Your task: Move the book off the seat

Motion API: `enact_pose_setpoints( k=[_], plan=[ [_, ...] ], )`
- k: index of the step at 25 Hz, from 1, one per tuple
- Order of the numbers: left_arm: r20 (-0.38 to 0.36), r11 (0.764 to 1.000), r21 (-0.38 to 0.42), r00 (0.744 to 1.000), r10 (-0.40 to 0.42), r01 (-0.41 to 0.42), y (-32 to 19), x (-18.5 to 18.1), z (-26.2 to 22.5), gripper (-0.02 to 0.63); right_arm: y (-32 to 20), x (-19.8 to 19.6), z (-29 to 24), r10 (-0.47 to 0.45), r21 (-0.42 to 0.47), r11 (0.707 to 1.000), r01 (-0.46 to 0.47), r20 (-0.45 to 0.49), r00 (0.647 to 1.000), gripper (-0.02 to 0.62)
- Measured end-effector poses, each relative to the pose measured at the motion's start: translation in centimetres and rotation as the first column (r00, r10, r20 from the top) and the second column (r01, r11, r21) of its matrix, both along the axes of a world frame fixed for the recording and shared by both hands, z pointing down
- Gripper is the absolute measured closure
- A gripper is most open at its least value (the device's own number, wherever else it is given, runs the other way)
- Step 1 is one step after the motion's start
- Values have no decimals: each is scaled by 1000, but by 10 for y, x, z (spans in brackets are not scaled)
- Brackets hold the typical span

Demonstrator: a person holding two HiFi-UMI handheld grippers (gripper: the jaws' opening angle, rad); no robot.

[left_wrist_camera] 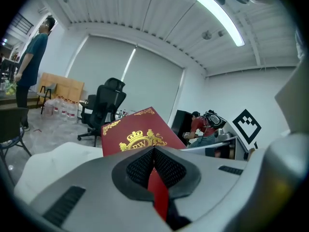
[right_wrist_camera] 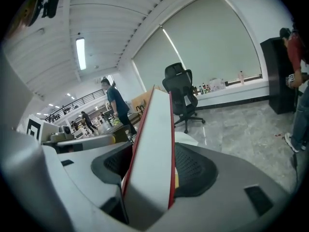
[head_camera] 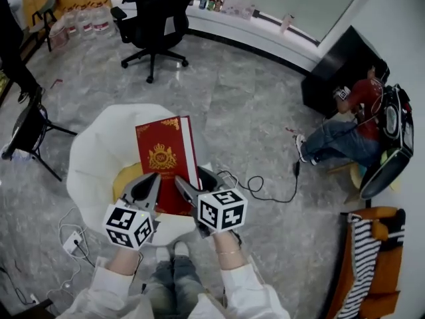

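The left hand-held gripper (head_camera: 147,186) was clamped on a thin red edge at the near end of the book (head_camera: 164,153), and the right hand-held gripper (head_camera: 196,180) was clamped across its thick page block just beside it. The book's long axis ran from both toward the far side. It appeared to be held above the white seat (head_camera: 99,145), with both forearms reaching forward side by side.

White seat (head_camera: 93,148), yellow cushion (head_camera: 124,179) on it
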State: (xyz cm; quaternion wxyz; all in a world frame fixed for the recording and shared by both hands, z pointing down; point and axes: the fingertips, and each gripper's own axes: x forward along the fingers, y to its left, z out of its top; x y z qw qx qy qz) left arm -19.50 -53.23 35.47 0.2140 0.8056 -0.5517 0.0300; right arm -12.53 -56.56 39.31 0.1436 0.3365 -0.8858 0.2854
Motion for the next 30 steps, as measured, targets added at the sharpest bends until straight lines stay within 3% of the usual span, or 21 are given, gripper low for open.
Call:
enact_pose_setpoints(
  k=[7, 16, 30],
  plan=[
    [4, 998, 61, 1000, -8, 8, 15, -10, -76, 601, 10, 0, -95, 0, 112, 994, -3, 26, 1000, 318],
    [7, 985, 175, 1000, -12, 10, 52, -9, -155, 601, 43, 8, -189, -7, 268, 963, -9, 60, 998, 319],
    [23, 963, 269, 1000, 21, -27, 103, 16, -214, 601, 102, 48, -245, 11, 357, 933, -45, 95, 995, 321]
  ],
)
